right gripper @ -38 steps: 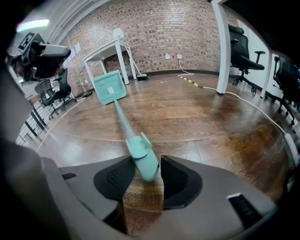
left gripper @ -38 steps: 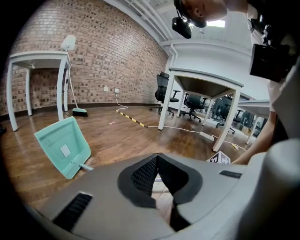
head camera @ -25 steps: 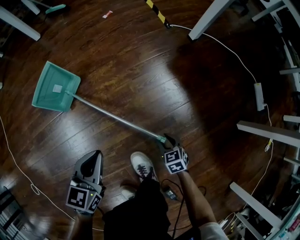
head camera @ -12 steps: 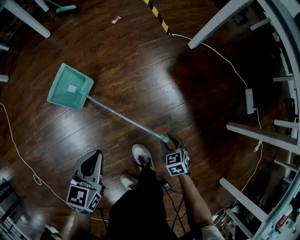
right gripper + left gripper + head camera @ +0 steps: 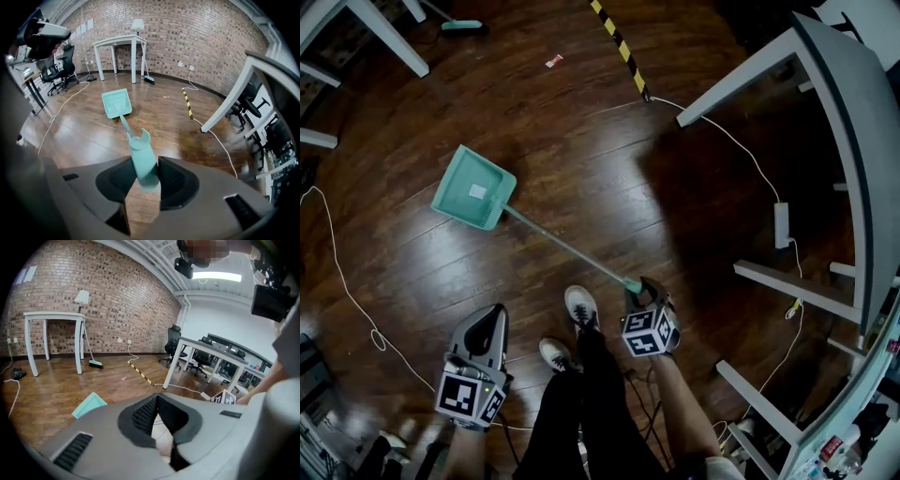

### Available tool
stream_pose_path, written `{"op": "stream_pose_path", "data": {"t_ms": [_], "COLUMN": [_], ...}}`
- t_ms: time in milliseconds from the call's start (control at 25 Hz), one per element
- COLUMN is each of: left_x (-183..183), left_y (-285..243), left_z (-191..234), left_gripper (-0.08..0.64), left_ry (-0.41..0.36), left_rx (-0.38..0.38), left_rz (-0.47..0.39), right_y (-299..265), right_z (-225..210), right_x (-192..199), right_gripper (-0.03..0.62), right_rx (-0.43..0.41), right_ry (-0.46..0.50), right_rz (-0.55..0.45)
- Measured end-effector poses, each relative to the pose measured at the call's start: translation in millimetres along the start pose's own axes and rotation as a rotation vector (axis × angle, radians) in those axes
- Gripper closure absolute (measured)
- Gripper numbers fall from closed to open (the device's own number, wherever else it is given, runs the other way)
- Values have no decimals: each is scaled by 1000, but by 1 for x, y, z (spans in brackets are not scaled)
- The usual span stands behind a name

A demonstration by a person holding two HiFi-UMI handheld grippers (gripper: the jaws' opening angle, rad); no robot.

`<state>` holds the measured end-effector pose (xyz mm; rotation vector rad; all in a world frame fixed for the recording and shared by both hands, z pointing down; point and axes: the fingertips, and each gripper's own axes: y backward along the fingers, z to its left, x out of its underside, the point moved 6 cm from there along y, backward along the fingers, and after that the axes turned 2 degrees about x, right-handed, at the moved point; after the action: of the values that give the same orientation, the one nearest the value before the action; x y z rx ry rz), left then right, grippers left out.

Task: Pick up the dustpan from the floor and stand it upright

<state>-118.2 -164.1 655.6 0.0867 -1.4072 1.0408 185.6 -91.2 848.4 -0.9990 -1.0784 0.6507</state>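
Right gripper (image 5: 143, 166) clamped on dustpan (image 5: 474, 188) handle end; pan far-left of it. Left gripper (image 5: 157, 398) closed, empty.

Glossy dark wood floor (image 5: 609, 159), matt teal plastic dustpan (image 5: 472, 189) with smooth metal shaft (image 5: 565, 246).

Dustpan (image 5: 473, 200) rests pan-end on the floor (image 5: 581, 159), ahead and left of the shoes (image 5: 579, 306). Its handle (image 5: 562, 246) runs back and right, its end between the jaws of the right hand-held gripper (image 5: 643, 286). Left hand-held gripper (image 5: 487, 317) sits left of the shoes, apart from the handle. Tape strip (image 5: 622, 47) and broom (image 5: 461, 25) lie far ahead. Worktop (image 5: 848, 122) stands at right, power strip (image 5: 782, 225) on the floor beside it.
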Motion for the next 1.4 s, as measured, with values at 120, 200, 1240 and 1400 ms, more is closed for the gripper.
{"op": "stream_pose_path", "data": {"t_ms": [120,200,1240,1400], "left_x": [-23,-36,-115,-113], "left_y": [16,27,191,222], "left_z": [-1,1,67,70], "left_gripper": [552,552,552,552], "left_ry": [17,25,124,148], "left_rx": [-27,-47,-381,-430], "left_rz": [-13,-20,-137,-130], "right_y": [15,24,63,69], "right_z": [4,8,84,106], "right_x": [-26,-44,-295,-315], "right_gripper": [449,449,479,478], "right_rx": [16,36,344,357], "right_ry": [40,68,573,646], "right_rz": [29,42,-22,-55]}}
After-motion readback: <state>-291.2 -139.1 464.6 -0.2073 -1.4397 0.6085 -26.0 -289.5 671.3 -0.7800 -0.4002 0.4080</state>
